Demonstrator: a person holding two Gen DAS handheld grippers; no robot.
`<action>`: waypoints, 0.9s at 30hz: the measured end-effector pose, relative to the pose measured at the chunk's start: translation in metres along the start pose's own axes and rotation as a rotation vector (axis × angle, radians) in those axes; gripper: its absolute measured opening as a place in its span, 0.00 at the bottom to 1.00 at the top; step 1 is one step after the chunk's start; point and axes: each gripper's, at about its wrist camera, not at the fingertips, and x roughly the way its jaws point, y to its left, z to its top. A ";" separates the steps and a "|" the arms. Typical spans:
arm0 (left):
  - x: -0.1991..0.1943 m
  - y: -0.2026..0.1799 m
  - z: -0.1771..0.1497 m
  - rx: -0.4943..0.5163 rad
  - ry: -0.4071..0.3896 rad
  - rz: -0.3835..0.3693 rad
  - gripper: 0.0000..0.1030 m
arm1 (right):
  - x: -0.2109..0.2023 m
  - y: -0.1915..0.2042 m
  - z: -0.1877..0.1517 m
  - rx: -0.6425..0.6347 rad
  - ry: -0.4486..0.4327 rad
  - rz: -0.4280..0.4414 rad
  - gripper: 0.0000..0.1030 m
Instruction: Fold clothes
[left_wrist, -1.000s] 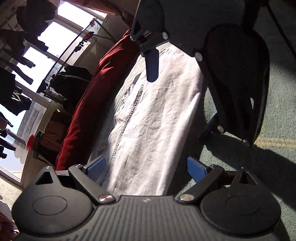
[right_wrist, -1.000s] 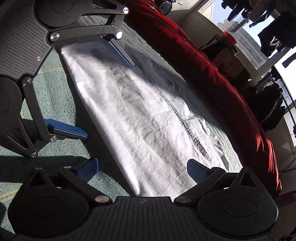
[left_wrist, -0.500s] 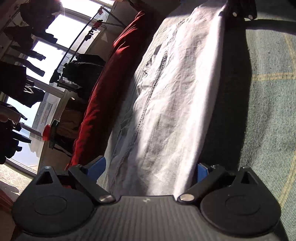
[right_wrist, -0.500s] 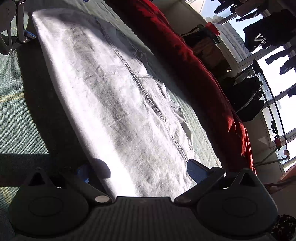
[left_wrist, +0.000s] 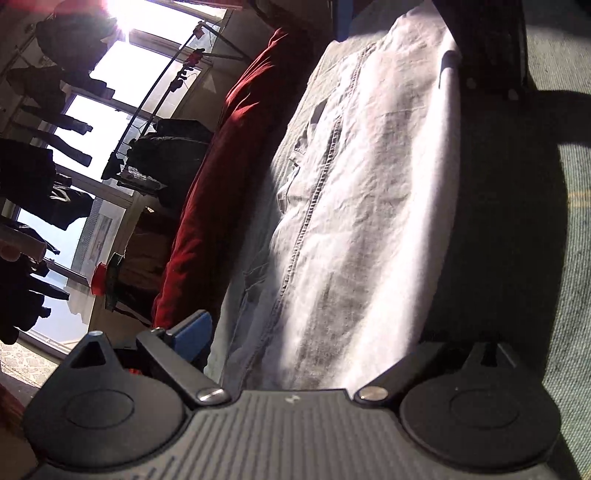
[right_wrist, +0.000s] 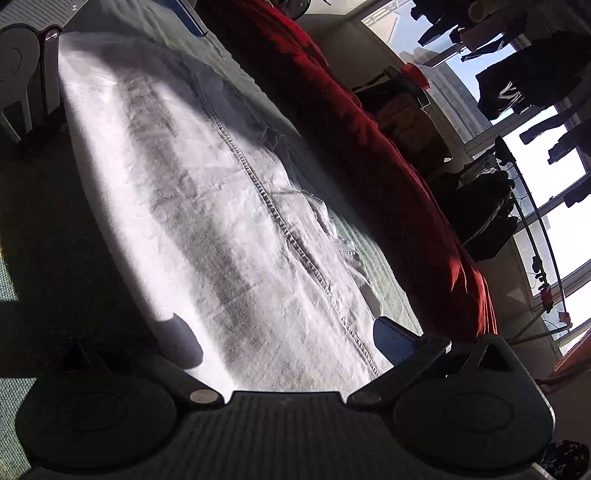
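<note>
**Both grippers wide apart at opposite ends of the white garment**

Left gripper, bottom centre of its own view: jaws spread wide, released, nothing pinched. Its blue left pad showed at lower left; the right finger sat in shadow at lower right, and I could not tell whether it touched the cloth. Right gripper, bottom centre of the right wrist view: likewise spread, released. Its blue pad showed at lower right beside the garment's far edge; the other finger was lost in shadow at lower left.

White garment lay flat as a long strip running from the bottom centre to the top of the left wrist frame, with a stitched seam along its length and folded layers toward the left edge. In the right wrist view the same garment ran from bottom centre to upper left, sunlit down the middle. It rested on a green woven surface.

Red fabric lay beside the garment on its window side. Windows with dark hanging clothes filled the upper left of the left view. The other gripper's black body was at the garment's far end, top right.
</note>
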 end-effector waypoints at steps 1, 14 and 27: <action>0.001 0.003 -0.008 -0.009 0.018 0.008 0.93 | 0.000 -0.003 -0.005 0.004 0.005 -0.004 1.00; 0.016 0.011 -0.010 -0.064 0.054 0.045 0.93 | 0.023 -0.020 -0.020 0.059 0.035 -0.115 1.00; 0.019 0.012 -0.012 -0.093 0.039 0.047 0.84 | 0.018 -0.010 -0.020 -0.001 0.007 -0.135 1.00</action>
